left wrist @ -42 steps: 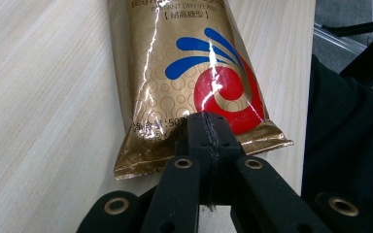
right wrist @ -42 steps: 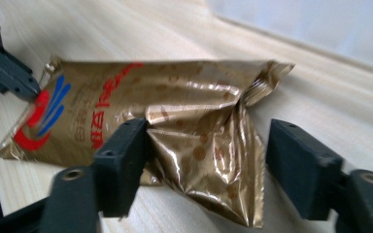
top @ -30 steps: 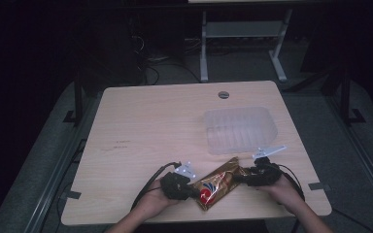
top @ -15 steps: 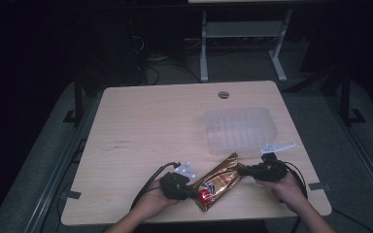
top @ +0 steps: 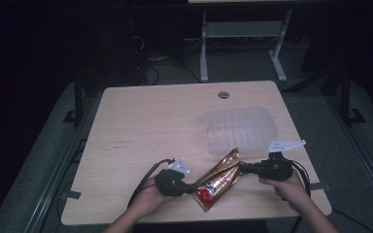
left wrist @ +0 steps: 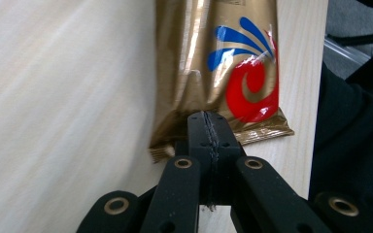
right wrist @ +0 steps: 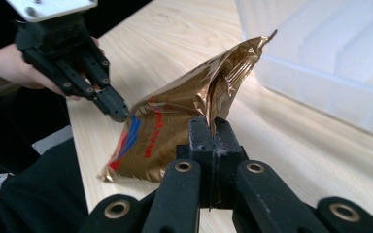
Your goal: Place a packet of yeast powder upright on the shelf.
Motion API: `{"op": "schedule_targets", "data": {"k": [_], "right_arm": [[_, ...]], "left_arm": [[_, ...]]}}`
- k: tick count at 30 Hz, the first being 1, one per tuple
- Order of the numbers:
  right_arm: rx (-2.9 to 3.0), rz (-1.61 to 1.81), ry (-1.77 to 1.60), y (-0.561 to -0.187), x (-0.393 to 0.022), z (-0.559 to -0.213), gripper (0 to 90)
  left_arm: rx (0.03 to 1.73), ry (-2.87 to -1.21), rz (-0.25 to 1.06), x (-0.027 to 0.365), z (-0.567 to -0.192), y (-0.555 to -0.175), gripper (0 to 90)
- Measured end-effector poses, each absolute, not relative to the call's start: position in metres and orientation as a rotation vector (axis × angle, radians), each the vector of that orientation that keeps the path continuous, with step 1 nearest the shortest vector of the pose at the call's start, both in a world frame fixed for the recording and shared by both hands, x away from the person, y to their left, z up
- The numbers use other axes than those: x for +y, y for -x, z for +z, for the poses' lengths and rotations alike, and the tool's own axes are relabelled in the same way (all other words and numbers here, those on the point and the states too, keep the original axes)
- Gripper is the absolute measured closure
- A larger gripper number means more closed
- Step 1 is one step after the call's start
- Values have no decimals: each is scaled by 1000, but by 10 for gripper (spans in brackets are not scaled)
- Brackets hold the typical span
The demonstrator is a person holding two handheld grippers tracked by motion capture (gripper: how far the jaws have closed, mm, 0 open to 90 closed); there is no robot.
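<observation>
Inspecting the near edge of the table (top: 126,121) first, we found both of our grippers engaged on one item: a gold foil snack bag (top: 218,178) with a red and blue swirl printed on it. Our left gripper (left wrist: 208,127) had its jaws fully closed on the bag's bottom seam, as its own view showed, with crimped foil pinched between them. Our right gripper (right wrist: 212,130) likewise had its jaws pressed together on a fold of foil near the bag's upper end. From the right gripper view, the bag was partly lifted and creased, held between the two grips, with one corner pointing up toward the container.

We judged the work to be at the gripping stage. Both holds were secured. The bag appeared unopened: we could see no tear along either seam and no contents spilled on the table.

Farther back, just beyond the bag, a clear plastic container (top: 240,127) sat on the table, and we could see nothing inside it. If the bag or its contents were meant for the container, that part remained undone. Behind the table, a white stand (top: 243,39) stood on the dark floor.
</observation>
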State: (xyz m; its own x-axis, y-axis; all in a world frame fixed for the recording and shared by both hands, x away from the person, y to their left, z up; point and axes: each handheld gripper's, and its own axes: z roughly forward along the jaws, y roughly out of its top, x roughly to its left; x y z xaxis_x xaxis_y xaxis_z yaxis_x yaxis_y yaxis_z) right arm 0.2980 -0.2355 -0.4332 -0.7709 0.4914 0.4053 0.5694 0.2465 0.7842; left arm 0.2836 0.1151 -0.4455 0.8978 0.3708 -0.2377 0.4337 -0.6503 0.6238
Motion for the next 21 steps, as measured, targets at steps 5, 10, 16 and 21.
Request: {"op": "schedule_targets", "data": {"k": [5,10,16,21], "right_arm": [[-2437,-1589,999,-297,-232,-423,900],[-2446,-1622,977,-298,-228,-409,900],[-2436,-1687,935,-304,-225,-392,900],[-2435,-1726,918,-305,-223,-378,900]], "left_arm": [[593,-2321,-105,122,-442,-286,880],[620,-2303,-77,129,-440,-287,793],[636,-2308,-40,139,-439,-290,669],[657,-2312,-35,143,-439,-292,527]]}}
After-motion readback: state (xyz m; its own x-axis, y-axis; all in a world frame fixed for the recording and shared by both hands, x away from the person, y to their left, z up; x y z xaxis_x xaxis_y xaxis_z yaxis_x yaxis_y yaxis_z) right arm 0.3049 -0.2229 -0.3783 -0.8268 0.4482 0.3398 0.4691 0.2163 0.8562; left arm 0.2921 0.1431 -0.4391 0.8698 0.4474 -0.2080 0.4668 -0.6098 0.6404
